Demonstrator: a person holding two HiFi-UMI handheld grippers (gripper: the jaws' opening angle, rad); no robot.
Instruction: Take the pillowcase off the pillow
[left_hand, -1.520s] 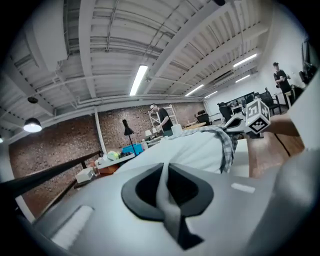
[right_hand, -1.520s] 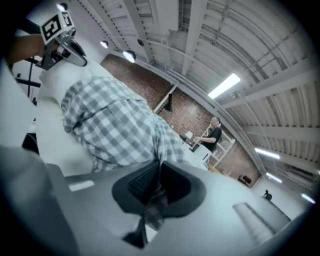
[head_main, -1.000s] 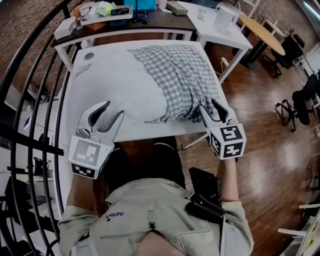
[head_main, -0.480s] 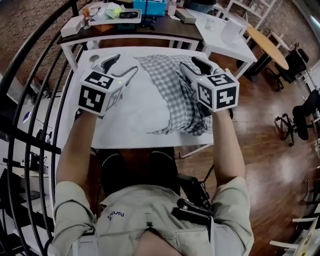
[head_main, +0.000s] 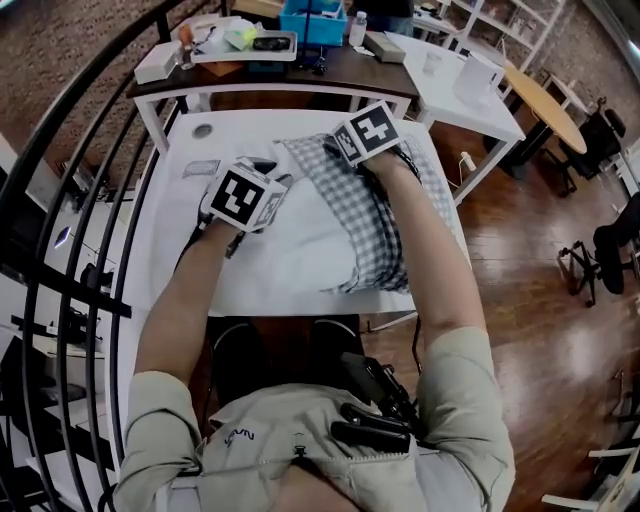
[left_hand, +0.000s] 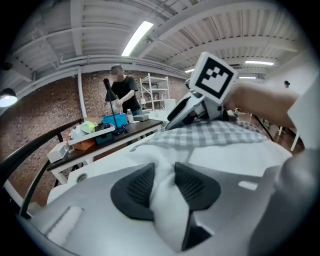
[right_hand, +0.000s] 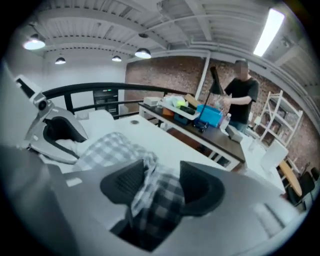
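1. Head view: the pillow (head_main: 295, 245) lies on the table (head_main: 170, 215), with the pillowcase (head_main: 375, 215) bunched over its right side. My left tongs (head_main: 268, 172) and right tongs (head_main: 338, 148) are at its far end.
2. Left gripper view: my jaws, just closing, pinch the white pillow.
3. Right gripper view: my jaws, just opening, stand wide, and the checked pillowcase lies loose between them.

Right part of pillow (head_main: 300, 250) hidden inside pillowcase (head_main: 375, 240).
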